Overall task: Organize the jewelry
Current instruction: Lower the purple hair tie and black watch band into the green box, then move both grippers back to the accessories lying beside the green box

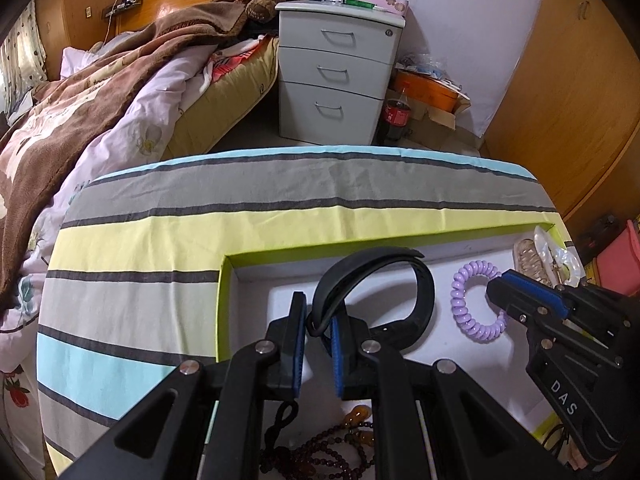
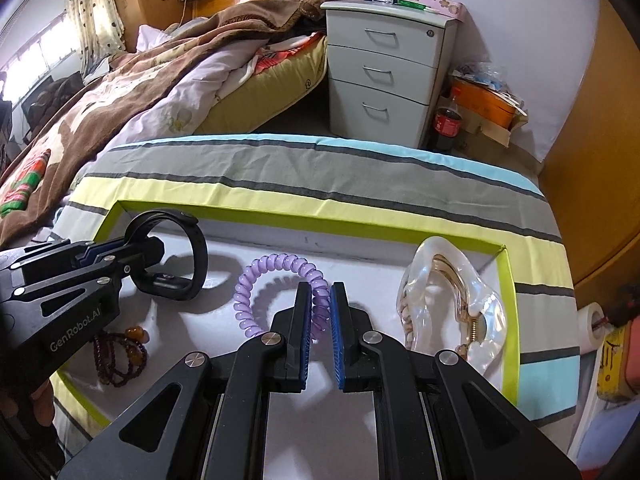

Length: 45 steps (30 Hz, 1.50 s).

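Observation:
A shallow white tray with a lime-green rim lies on a striped cloth. My left gripper is shut on the strap of a black watch band, which stands looped in the tray. My right gripper is closed on a purple spiral hair tie in the middle of the tray. A clear hair claw lies at the tray's right end. Dark red prayer beads lie at the near left.
The striped cloth covers a small table. A bed with a brown blanket is on the left. A white drawer unit, a cola bottle and an orange box stand behind. A wooden wardrobe is at right.

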Available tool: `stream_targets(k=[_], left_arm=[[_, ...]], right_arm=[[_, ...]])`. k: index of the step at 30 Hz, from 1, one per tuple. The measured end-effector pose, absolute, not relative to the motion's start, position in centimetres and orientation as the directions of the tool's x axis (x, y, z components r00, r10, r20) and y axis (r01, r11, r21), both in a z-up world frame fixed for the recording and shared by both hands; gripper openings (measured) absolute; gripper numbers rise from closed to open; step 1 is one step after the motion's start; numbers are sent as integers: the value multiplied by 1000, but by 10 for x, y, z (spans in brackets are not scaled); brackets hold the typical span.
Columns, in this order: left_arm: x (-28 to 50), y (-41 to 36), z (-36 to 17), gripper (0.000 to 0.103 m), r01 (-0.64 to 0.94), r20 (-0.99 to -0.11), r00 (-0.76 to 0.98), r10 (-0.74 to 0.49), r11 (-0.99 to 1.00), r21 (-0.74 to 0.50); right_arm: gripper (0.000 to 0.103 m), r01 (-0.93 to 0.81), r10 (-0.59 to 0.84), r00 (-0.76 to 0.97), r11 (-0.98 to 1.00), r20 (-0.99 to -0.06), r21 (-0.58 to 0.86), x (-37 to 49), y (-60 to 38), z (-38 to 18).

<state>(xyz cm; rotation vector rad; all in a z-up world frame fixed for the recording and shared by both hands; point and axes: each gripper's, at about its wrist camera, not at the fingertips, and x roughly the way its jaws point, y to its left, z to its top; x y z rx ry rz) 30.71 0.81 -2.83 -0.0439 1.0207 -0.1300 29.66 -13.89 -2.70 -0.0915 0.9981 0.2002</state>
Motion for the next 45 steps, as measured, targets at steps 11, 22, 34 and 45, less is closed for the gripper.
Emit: stream_targets(k=[11,22,34,45], left_arm=[[311,10,-30,13,79,-852,507,-134,991,-109],[311,9,-30,25,79,-854,502,-137,991,-112],[304,7,-17,45,89,-841,517,-157,988,-129],[264,15,12,54,105,-797,574,-188,982,-157]], right_arm=[[10,-203,111,521,979,-846,3,300,-139,-29],[11,-205,111,523,979,-845,2,301,-136,-29],[13,-198,119,542,980,-832,11,293,-139,-17],[14,-185,150,593,982,-791,48,258,-155,11]])
